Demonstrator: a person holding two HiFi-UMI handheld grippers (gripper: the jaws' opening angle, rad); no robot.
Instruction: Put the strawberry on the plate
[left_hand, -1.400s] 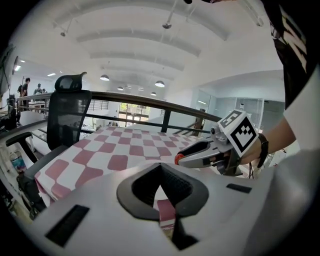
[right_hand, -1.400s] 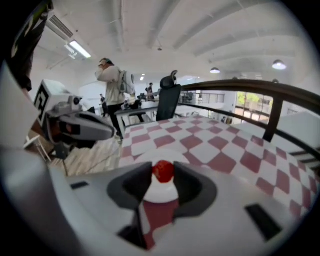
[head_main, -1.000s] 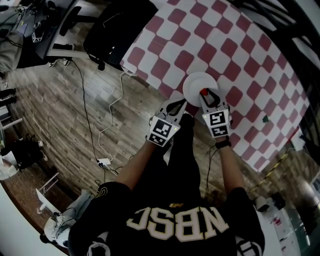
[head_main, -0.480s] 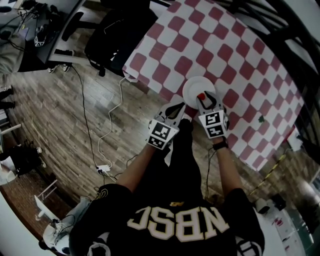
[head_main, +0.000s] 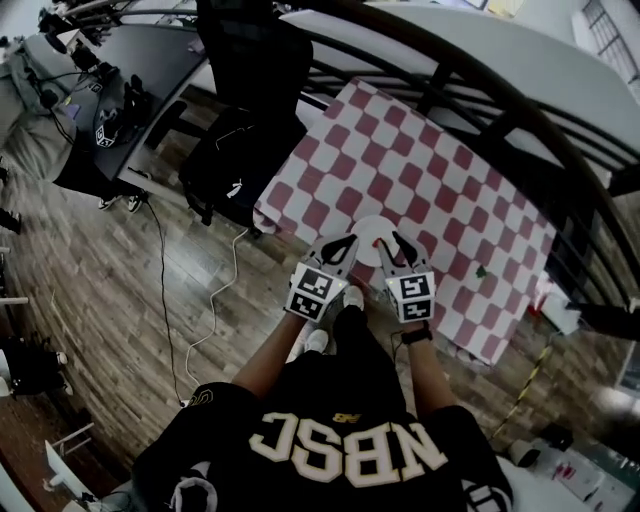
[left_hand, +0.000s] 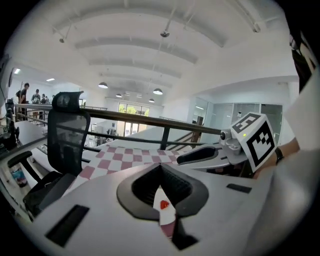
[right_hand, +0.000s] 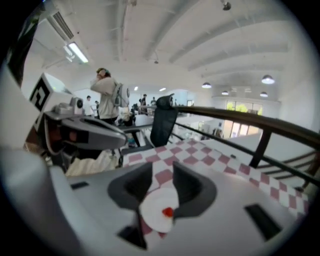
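Well, the strawberry (right_hand: 167, 212) sits on the white plate (right_hand: 151, 216), a small red spot near the plate's edge, and neither of my jaws has hold of it. The plate rests on the red-and-white checked surface (head_main: 430, 190), close to the edge nearest me. My right gripper (head_main: 390, 238) has its jaws apart and empty; in the right gripper view the plate and berry show through the gap. My left gripper (head_main: 351, 239) is just beside it, jaws drawn together at the tips with nothing between them; behind the tips a sliver of plate and the red berry show through. In the head view both grippers sit at the plate's near side. A black chair (head_main: 245, 150) stands to the left of the surface.
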